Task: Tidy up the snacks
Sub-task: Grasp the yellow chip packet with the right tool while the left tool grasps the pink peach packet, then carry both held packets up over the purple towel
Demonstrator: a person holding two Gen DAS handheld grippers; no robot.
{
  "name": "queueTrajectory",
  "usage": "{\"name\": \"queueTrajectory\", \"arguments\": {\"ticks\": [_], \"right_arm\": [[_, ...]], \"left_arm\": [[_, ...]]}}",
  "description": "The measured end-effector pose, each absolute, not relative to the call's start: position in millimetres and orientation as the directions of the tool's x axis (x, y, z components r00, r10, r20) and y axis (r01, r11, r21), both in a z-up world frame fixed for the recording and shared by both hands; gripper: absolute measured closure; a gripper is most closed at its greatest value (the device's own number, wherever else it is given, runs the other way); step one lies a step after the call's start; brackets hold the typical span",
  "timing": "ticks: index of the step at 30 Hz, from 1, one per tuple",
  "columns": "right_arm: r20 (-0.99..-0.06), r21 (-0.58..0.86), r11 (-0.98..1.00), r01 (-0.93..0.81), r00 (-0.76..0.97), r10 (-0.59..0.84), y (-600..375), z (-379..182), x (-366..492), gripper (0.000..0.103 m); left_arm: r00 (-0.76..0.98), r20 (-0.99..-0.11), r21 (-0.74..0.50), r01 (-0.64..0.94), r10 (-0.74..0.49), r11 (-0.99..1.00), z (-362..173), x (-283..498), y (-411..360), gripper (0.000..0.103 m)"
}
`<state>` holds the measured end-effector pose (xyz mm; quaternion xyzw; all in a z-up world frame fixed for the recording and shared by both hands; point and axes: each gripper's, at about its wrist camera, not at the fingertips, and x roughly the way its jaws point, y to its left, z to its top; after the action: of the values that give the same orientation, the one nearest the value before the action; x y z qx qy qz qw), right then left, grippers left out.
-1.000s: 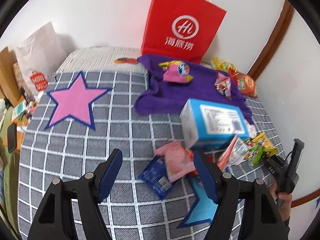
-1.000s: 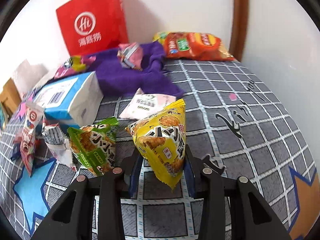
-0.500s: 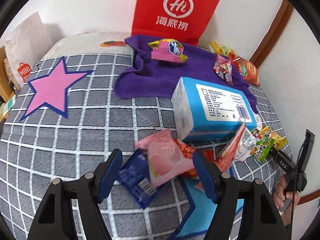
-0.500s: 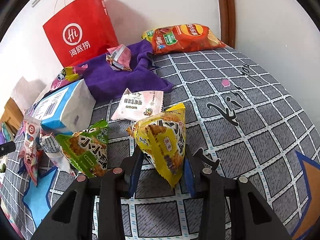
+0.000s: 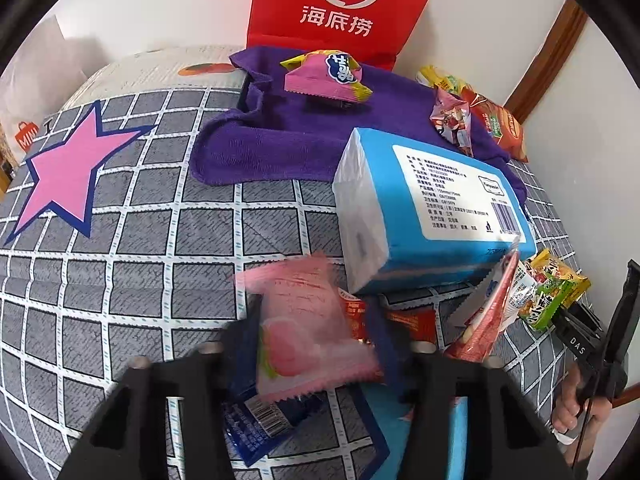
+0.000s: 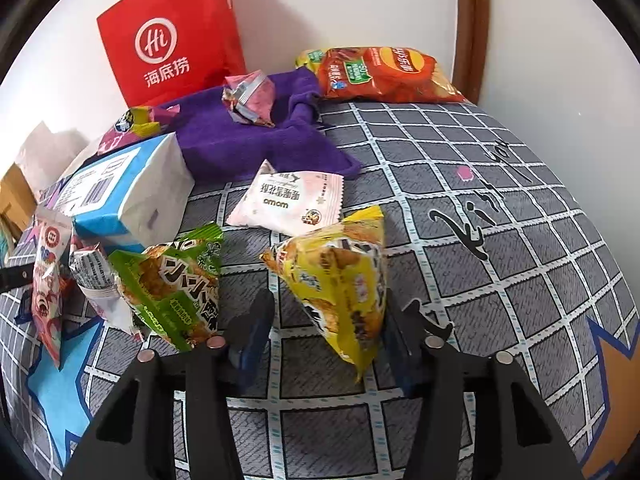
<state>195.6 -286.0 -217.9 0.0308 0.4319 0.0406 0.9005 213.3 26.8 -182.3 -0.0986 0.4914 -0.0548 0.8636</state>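
Snacks mostly unsorted. My left gripper (image 5: 316,354) closing round pink packet (image 5: 310,328); right gripper (image 6: 326,330) opening, yellow pouch (image 6: 340,280) between jaws.

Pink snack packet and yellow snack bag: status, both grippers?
Left gripper closing, pink snack packet between fingers. Right gripper opening, yellow snack bag between fingers. Blue packet underneath pink one.

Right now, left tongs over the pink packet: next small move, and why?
Probably finish closing, then lift slightly. The left tongs are closing with the pink translucent peach-print snack packet between their fingers; blur hides whether the pads press yet. The packet overlaps a dark blue foil packet and a red wrapper, so a short lift should separate it.
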Motion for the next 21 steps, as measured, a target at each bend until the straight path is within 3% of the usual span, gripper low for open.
{"name": "queueTrajectory", "arguments": {"ticks": [3, 16, 18, 21], "right_arm": [[-0.775, 0.084, 0.995, -0.059, 0.623, 0.102, -283, -218, 196, 0.043], [-0.751, 0.183, 0.983, -0.032, 0.640, 0.161, -297, -217, 202, 0.043], [-0.745, 0.199, 0.980, -0.026, 0.645, 0.169, -300, -216, 202, 0.056], [-0.735, 0.230, 0.973, -0.027, 0.650, 0.192, -304, -216, 200, 0.061]], "left_arm": [[0.504, -0.838, -0.244, 0.001, -0.211, 0.970, -182, 212, 32, 0.068], [0.545, -0.804, -0.266, 0.025, -0.236, 0.964, -154, 188, 45, 0.069], [0.554, -0.796, -0.271, 0.033, -0.243, 0.962, -149, 184, 47, 0.069], [0.565, -0.784, -0.280, 0.046, -0.256, 0.959, -143, 180, 49, 0.069]]}}
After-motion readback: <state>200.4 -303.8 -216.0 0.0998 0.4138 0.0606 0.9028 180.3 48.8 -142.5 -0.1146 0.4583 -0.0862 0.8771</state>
